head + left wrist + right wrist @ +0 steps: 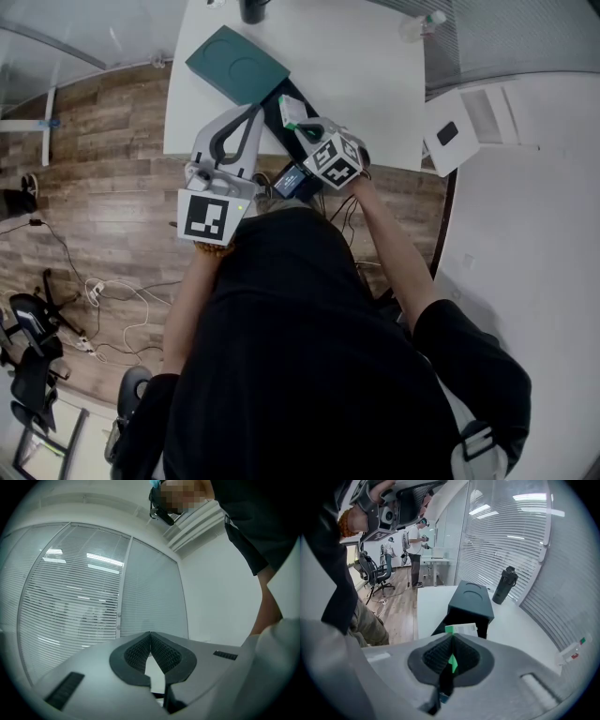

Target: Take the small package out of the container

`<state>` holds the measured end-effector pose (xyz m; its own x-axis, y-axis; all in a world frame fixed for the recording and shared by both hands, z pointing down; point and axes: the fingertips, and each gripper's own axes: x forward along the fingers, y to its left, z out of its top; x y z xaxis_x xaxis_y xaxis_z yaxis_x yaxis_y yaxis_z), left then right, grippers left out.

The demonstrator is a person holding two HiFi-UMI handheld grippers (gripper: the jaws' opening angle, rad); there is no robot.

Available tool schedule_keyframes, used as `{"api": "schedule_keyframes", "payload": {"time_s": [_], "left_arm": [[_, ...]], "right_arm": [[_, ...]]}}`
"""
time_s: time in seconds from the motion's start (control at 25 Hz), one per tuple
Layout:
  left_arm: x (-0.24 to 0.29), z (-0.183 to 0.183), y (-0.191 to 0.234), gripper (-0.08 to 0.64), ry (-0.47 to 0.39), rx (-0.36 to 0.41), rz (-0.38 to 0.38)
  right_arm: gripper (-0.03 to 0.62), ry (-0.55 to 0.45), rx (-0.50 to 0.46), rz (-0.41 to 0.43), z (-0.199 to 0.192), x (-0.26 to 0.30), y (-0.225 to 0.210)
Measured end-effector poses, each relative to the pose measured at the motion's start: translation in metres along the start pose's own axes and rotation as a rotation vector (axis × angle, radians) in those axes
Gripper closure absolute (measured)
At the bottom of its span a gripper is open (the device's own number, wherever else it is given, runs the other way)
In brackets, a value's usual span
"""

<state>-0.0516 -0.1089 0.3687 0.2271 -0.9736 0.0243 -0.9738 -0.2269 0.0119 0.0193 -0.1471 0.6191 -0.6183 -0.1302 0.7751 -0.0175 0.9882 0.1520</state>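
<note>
**A:** Left side first?

**B:** Wood-plank floor [103,159] with thin white cables [122,309] trailing over it. The left gripper [150,634] has a grey moulded body and black ribbed pads. The pads are pressed together at the tips with nothing between them. Slatted blinds [70,597] sit behind glass beyond it.

**A:** Container?

**B:** Centre, on the flat white surface [375,84]. The container [234,61] is a dark green rectangular box with a matte finish and a shallow round recess pressed into its top. The end facing the person is open and black inside.

**A:** And the package?

**B:** The small package [463,629] is a flat carton, white with a green edge. The right gripper [452,638] is pinching it between its ribbed pads. The carton's top edge sticks out past the tips, and a green sliver shows lower down between the pads. It's held just in front of the container's open end. Can't tell whether it's touching the box.

**A:** Anything further right?

**B:** A black cylindrical bottle [505,584] stands upright on the surface, past the container and apart from it. The right gripper's marker cube [335,159] has black-and-white square patterns on its faces.
</note>
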Motion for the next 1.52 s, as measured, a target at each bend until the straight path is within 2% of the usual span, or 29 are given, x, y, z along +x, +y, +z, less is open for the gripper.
{"api": "schedule_keyframes", "payload": {"time_s": [0.56,1.52], "left_arm": [[0.008,0.003,-0.003,0.560,-0.006,0.013,-0.025],[0.013,0.005,-0.013,0.560,-0.012,0.013,-0.048]], "right_arm": [[0.597,-0.077,0.182,-0.081,-0.001,-0.018,-0.022],[0.597,-0.150,0.208,-0.122,0.017,-0.041,-0.026]]}}
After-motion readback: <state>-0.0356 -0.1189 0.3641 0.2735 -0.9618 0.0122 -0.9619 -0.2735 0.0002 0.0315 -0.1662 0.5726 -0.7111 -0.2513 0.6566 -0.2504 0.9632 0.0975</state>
